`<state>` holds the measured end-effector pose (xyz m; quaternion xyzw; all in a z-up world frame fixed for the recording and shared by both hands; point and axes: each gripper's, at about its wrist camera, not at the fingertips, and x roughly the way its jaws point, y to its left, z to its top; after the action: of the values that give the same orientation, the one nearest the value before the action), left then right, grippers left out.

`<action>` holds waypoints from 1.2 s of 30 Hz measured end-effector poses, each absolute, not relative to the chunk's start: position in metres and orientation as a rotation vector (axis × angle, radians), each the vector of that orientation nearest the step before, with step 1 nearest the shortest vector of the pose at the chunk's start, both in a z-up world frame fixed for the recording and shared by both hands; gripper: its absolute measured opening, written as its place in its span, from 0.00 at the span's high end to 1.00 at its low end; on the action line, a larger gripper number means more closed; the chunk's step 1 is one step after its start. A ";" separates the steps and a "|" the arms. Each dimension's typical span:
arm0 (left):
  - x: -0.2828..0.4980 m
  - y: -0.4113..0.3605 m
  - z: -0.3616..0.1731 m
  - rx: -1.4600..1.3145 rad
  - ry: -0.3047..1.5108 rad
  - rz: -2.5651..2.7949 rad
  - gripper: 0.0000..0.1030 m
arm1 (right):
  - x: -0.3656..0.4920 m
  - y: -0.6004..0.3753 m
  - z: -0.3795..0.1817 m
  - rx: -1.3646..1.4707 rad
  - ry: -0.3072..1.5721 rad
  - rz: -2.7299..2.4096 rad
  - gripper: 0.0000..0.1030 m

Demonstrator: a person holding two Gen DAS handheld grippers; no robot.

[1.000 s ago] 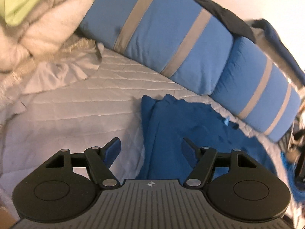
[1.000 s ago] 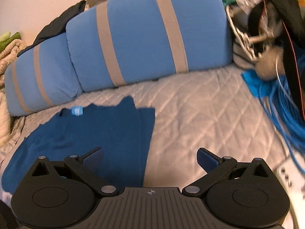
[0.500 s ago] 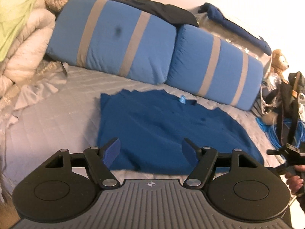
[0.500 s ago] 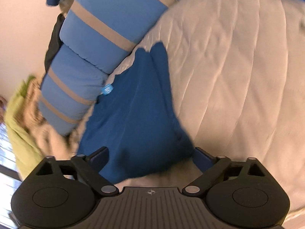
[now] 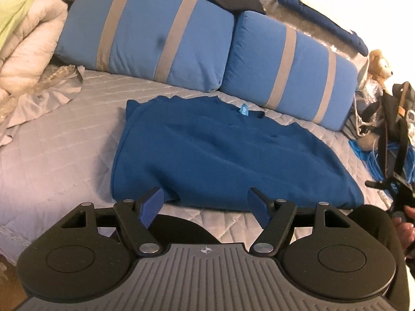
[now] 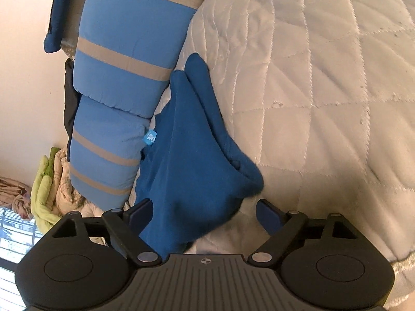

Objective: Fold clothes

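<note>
Folding on the bed: we see our blue shirt (image 5: 220, 155) lying flat on the quilted bed cover (image 5: 57, 155), collar tag (image 5: 243, 109) toward the striped blue pillows (image 5: 155, 33) and hem away from them, long axis running from pillows to bed edge. Our left hand-held gripper (image 5: 205, 204) hovers wide open over the hem, holding nothing. Our right hand-held gripper (image 6: 205, 215) is equally spread, a bunched shirt corner (image 6: 192, 171) lying between its jaws, ungripped.
</note>
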<state>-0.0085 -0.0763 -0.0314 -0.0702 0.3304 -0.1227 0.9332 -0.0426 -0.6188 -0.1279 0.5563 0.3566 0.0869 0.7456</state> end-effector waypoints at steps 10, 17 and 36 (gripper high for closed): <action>-0.016 -0.082 -0.030 -0.121 0.636 -0.272 0.31 | -0.016 -0.611 -0.125 1.126 0.755 0.177 0.11; -0.024 -0.088 -0.027 -0.081 0.586 -0.240 0.31 | -0.012 -0.608 -0.126 1.049 0.746 0.154 0.34; -0.026 -0.092 -0.026 -0.054 0.563 -0.215 0.31 | 0.016 -0.539 -0.002 0.573 0.604 0.312 0.83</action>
<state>-0.0259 -0.0920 -0.0260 -0.0267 0.2774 -0.1060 0.9545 0.0161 -0.5385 -0.0022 0.2770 0.2920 0.1508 0.9029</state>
